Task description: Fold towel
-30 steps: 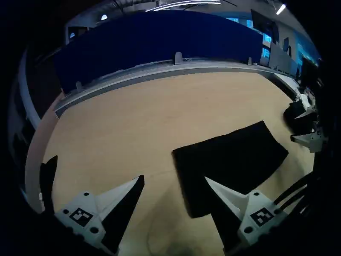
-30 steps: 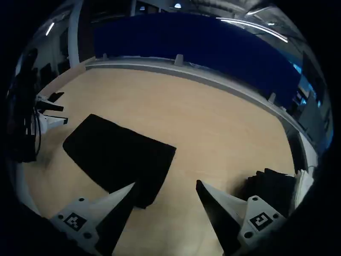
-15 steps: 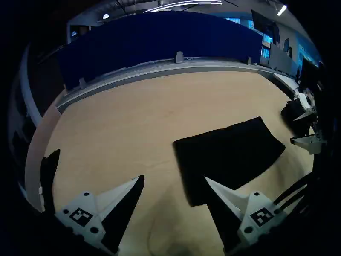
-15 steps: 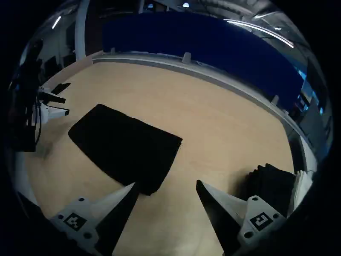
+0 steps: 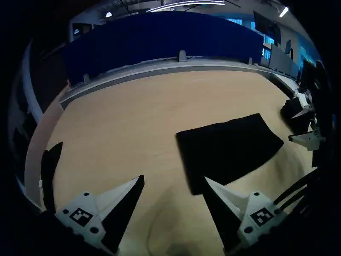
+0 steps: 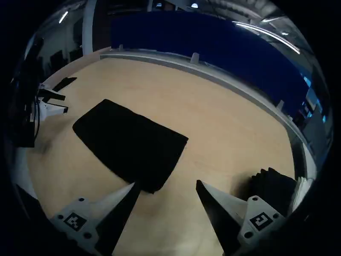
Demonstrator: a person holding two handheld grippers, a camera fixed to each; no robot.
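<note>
Left gripper view. Left tongs [image 5: 173, 178] spread wide, gripping nothing, held above the pale wooden bench [image 5: 123, 119] on the side away from the long dark blue partition screen [image 5: 162, 38]. Black rectangular cloth towel [image 5: 228, 149] lying flat, well short of the partition, its near corner just ahead of the right-hand finger. Right tongs [image 5: 299, 126] beyond the towel's far end, also well clear of the partition, parted and empty.

Right gripper view. Right tongs [image 6: 166, 182] wide apart with nothing between them, poised over the towel's [image 6: 132, 143] near corner but not touching it. Towel smooth and flat, nearer the tongs than the partition [image 6: 204, 38]. Left tongs [image 6: 59, 103] off the towel's opposite end, parted.

Judged as the approach before a fold: no edge pinched yet. Next, probably: lower each pair of tongs to a corner at its own end of one long edge, slide one finger under the cloth, close on a single layer, then carry that edge across to meet the other. Hard to tell how many layers sit at the edge.
</note>
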